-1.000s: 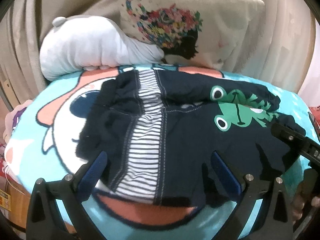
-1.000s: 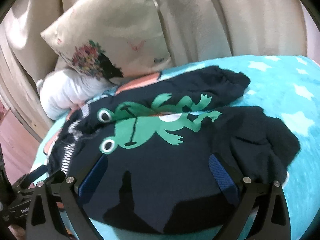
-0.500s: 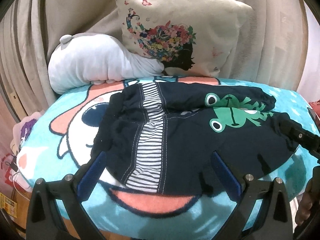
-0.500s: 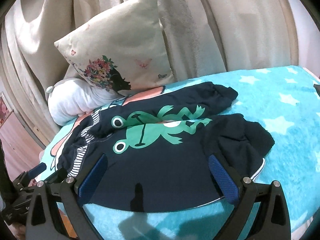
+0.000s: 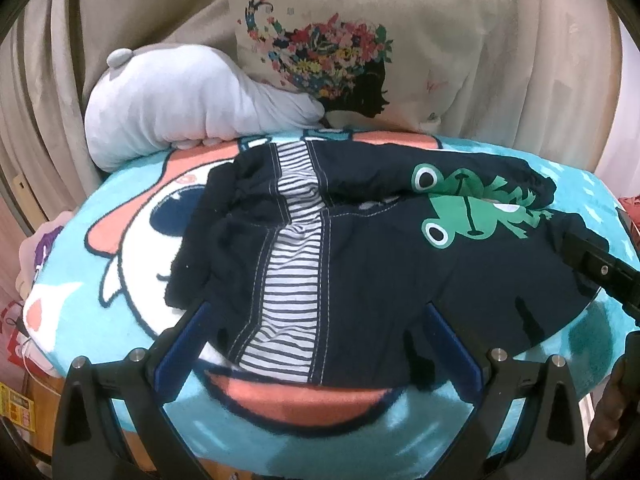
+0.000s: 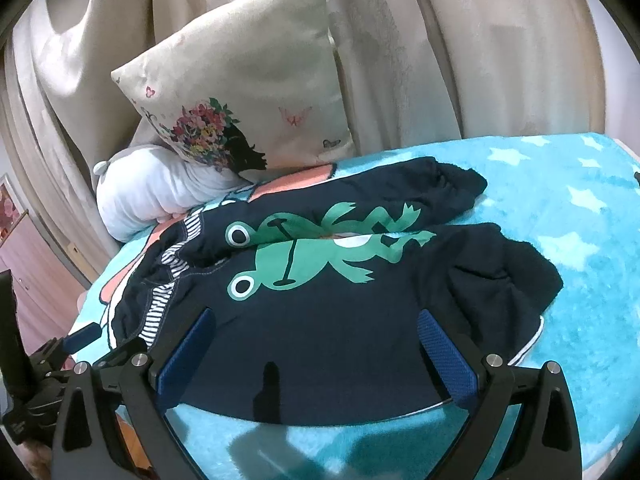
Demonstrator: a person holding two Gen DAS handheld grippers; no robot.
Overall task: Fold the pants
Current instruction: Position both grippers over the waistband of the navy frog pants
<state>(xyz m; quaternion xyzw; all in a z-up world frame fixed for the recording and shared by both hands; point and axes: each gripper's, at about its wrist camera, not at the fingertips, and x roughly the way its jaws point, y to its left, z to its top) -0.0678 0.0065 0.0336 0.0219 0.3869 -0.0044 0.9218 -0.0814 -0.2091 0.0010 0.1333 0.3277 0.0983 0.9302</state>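
frog-print pants (image 6: pixel 320 312) spread on bed blanket (image 6: pixel 560 200), legs side by side, no fold made | left gripper (image 5: pixel 316 344) released, empty | right gripper (image 6: pixel 320 356) released, empty | all folds left

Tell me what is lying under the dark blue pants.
The pants lie on a turquoise cartoon blanket with white stars; in the left view a white and orange figure shows beside the waistband. The part of the print beneath the cloth is covered and cannot be seen.
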